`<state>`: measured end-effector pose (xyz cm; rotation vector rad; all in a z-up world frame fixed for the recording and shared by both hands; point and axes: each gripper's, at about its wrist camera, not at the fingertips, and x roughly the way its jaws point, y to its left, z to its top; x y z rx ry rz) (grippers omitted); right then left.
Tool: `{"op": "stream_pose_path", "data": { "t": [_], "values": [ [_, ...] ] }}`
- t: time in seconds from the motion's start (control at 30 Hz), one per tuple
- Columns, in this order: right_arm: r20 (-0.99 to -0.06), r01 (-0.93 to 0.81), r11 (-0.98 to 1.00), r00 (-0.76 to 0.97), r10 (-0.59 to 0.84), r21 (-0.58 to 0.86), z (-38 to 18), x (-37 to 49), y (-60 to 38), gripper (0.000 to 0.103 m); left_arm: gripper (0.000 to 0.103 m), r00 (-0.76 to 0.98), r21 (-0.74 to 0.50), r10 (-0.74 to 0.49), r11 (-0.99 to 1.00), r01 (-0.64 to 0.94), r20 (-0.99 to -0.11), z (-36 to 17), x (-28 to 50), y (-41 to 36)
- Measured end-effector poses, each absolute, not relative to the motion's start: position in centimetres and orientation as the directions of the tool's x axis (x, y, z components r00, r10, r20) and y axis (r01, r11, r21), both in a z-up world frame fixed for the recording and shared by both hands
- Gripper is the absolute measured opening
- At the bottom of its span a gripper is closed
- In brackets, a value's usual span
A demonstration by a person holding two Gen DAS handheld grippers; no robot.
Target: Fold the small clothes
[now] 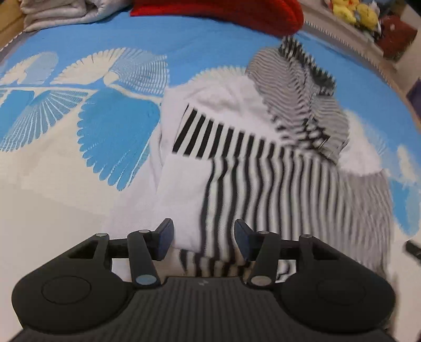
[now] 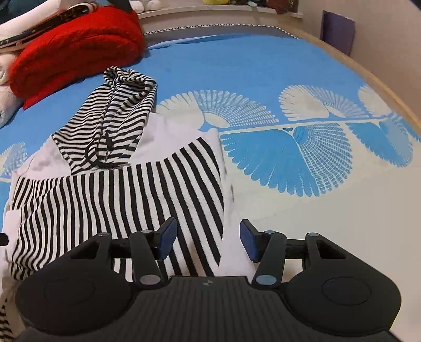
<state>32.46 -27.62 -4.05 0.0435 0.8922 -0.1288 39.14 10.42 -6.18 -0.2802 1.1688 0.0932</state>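
While the bed (image 2: pixel 263 65) stretches out under its blue cover with white fan-shaped prints, the small striped garment (image 2: pixel 118 200) lies toward its near side, partly folded, black-and-white stripes over white fabric. At its far end sits a bunched part with finer stripes (image 2: pixel 115 118), resting on the white cloth. Beyond that, a red blanket (image 2: pixel 76 50) is rolled up at the head of the bed, beside pale bedding (image 1: pixel 58 13). Yellow soft toys (image 1: pixel 352 11) crowd a ledge past the bed's edge. Both tools hang just above the garment's near edge, jaws apart and gripping nothing: the left tool (image 1: pixel 204 240) over the striped panel and a white flap, the right tool (image 2: pixel 208 240) over the striped corner and white hem.
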Motion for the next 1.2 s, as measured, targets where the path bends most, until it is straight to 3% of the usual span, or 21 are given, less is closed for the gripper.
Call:
{"op": "stream_pose_path", "data": {
  "t": [0.07, 0.1, 0.2, 0.47, 0.63, 0.83, 0.97, 1.0, 1.13, 1.2],
  "values": [
    [-0.783, 0.128, 0.992, 0.615, -0.094, -0.019, -4.1, 32.2, -27.7, 0.055, 0.058, 0.283, -0.154, -0.083, 0.958, -0.242, -0.956, -9.0, 39.1, 10.9],
    [-0.785, 0.128, 0.992, 0.613, -0.096, -0.021, -4.1, 32.1, -27.7, 0.055, 0.066, 0.286, -0.156, -0.079, 0.954, -0.258, -0.955, -9.5, 38.9, 11.1],
    [-0.785, 0.131, 0.991, 0.613, -0.092, -0.014, -3.8, 31.8, -27.9, 0.055, 0.066, 0.311, -0.155, -0.069, 0.953, -0.259, -0.948, -8.2, 38.9, 11.1],
    [-0.767, 0.125, 0.992, 0.634, -0.100, -0.026, -2.6, 31.1, -28.4, 0.055, 0.067, 0.554, -0.181, -0.051, 0.966, -0.182, -0.831, -1.8, 38.5, 9.3],
    [-0.762, 0.141, 0.990, 0.638, -0.110, -0.025, -2.4, 31.0, -29.4, 0.055, 0.076, 0.703, -0.139, -0.011, 0.982, -0.125, -0.711, 1.6, 37.9, 8.2],
    [-0.745, 0.163, 0.987, 0.657, -0.111, -0.003, -1.5, 30.9, -30.9, 0.055, 0.075, 0.782, -0.062, 0.054, 0.991, -0.117, -0.621, 3.4, 37.9, 8.0],
    [-0.742, 0.194, 0.980, 0.663, -0.105, 0.035, -0.9, 31.0, -32.5, 0.055, 0.073, 0.792, -0.052, 0.075, 0.990, -0.133, -0.605, 4.0, 38.7, 8.6],
    [-0.741, 0.203, 0.978, 0.663, -0.106, 0.042, -0.8, 31.1, -33.0, 0.055, 0.069, 0.784, -0.043, 0.082, 0.990, -0.137, -0.616, 4.0, 39.3, 8.8],
    [-0.735, 0.233, 0.972, 0.665, -0.132, 0.037, -0.9, 31.4, -34.3, 0.055, 0.029, 0.733, -0.041, 0.072, 0.990, -0.135, -0.676, 3.6, 44.5, 9.0],
    [-0.741, 0.241, 0.970, 0.657, -0.136, 0.037, -1.2, 31.7, -34.8, 0.055, 0.017, 0.728, -0.095, 0.025, 0.988, -0.124, -0.685, 3.3, 47.9, 9.1]
  ]
}}
